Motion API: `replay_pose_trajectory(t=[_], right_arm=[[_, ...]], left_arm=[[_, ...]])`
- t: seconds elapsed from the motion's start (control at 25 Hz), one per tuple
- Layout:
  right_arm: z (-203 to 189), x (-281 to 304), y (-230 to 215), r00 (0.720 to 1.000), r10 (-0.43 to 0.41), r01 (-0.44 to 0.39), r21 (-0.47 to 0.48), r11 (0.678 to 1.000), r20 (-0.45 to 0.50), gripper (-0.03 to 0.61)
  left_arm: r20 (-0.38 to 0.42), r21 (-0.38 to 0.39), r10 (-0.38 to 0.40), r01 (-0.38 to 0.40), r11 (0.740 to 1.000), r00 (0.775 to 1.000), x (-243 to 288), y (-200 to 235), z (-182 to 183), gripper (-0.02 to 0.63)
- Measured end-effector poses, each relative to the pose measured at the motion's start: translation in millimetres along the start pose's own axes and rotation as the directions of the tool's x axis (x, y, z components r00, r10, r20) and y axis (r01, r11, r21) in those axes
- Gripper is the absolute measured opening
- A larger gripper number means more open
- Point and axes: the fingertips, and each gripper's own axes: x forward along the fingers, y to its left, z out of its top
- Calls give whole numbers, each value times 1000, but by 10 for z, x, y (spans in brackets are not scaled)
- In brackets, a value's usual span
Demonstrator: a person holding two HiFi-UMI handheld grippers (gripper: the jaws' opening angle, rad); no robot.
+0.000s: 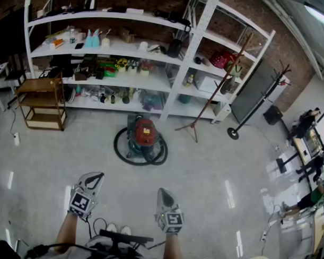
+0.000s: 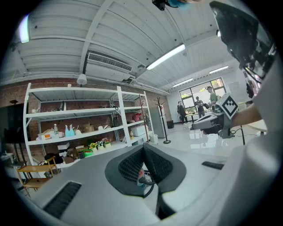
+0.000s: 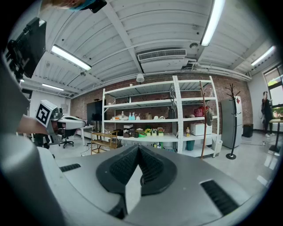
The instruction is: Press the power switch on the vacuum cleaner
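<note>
Grippers hover low, well apart from the round red vacuum cleaner (image 1: 145, 133), which stands on the pale floor (image 1: 213, 170) inside its coiled black hose (image 1: 120, 150), before white shelves (image 1: 153, 73). Both the left gripper (image 1: 96, 177) and the right gripper (image 1: 162, 191) have fingers pressed together, empty.

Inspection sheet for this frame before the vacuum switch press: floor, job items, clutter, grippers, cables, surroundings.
Surface: glossy pale grey floor, showing light reflections.
Job's things: red canister vacuum cleaner stands on the floor in front of the shelving, with its black hose looped around it. The power switch is too small to make out.
Clutter: white metal shelving crowded with small items; wooden trolley at the left.
Grippers: left gripper and right gripper are both near the person, jaws together, nothing between them, well short of the vacuum.
Cables: black cable by the person's shoes.
Surroundings: brick wall, black coat stand, people at the right edge.
</note>
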Motion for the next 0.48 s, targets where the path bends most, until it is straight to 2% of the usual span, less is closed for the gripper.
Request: replay_pose_trajectory(t=[0.12,0.24,0.48], right_arm=[[-1,-5,14,1000,-11,11,-1,1000,-15,9],[112,3,31,1000,-26,26,3,1000,12,9],[56,26,125,1000,-16,16,-2,1000,10,9]], left_arm=[[-30,18,-23,23,1000,999,-13,-11,-96,6],[-47,45,-38,40,998,998,-18,26,-130,6],[-32,26,-32,33,999,999,-68,90,-170,6]])
